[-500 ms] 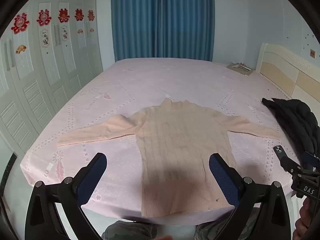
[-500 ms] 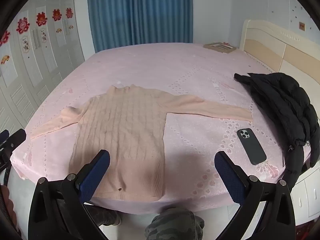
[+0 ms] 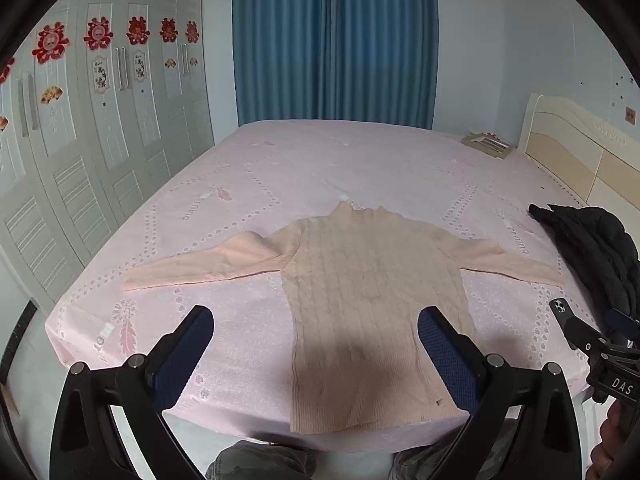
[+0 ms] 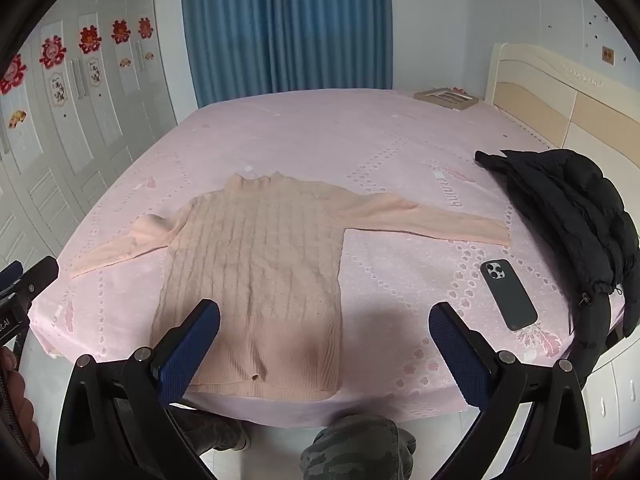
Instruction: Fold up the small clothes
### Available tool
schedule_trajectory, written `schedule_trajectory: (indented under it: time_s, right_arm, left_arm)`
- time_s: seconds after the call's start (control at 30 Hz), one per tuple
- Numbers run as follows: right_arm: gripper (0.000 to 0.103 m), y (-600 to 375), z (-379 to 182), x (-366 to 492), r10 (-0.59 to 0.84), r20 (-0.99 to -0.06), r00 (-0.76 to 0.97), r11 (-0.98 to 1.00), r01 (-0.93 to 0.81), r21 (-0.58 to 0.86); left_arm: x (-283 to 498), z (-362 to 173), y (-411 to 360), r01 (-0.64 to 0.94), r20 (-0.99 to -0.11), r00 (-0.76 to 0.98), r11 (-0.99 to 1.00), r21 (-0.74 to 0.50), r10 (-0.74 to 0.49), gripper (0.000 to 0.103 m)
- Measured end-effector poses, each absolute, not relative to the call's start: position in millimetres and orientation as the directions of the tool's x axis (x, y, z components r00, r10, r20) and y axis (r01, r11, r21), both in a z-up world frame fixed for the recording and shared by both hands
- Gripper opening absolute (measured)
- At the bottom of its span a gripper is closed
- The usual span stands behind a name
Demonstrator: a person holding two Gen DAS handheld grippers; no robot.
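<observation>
On the near half of the pink bed [image 3: 360, 160], a peach cable-knit sweater [image 3: 372, 304] lies flat, front up, collar toward the blue curtain [image 3: 332, 40] and hem at the bed's near edge. Both sleeves are spread straight out to the sides.

Held above the bed's near edge, the left gripper [image 3: 316, 344] points forward and slightly down over the sweater's lower left part. Its jaws stand wide apart with nothing between them, one blue pad over bare sheet and the other over the sweater's hem area. In the right wrist view its black body shows at the far left edge, clear of the sleeve.

The right gripper [image 4: 324, 336] hovers likewise above the near edge, level and aimed forward, jaws spread wide and holding nothing. Its left pad sits over the sweater's lower body and its right pad over bare sheet.

To the right of the sweater, a dark phone [image 4: 508, 294] lies face down on the sheet, just below the right sleeve's cuff. Beside it a black puffer jacket [image 4: 568, 208] is heaped near the cream headboard [image 4: 560, 92]. White wardrobe doors [image 3: 100, 152] carry red paper decorations.
</observation>
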State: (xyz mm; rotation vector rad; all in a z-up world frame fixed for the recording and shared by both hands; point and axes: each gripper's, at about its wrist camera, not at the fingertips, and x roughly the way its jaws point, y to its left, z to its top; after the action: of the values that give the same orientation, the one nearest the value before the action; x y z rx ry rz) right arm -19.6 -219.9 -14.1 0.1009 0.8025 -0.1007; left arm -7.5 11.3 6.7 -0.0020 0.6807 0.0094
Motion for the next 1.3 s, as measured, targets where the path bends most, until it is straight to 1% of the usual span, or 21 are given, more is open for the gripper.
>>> schedule_trajectory:
  time_s: [1.3]
  right_arm:
    - [0.102,-215.2,-9.9,-22.8,-0.035,-0.716,0.697,0.990,0.123,0.072]
  left_arm:
    - [-6.6,6.9,17.0,-0.012,-0.640,0.769,1.000,-0.016,0.000,0.103]
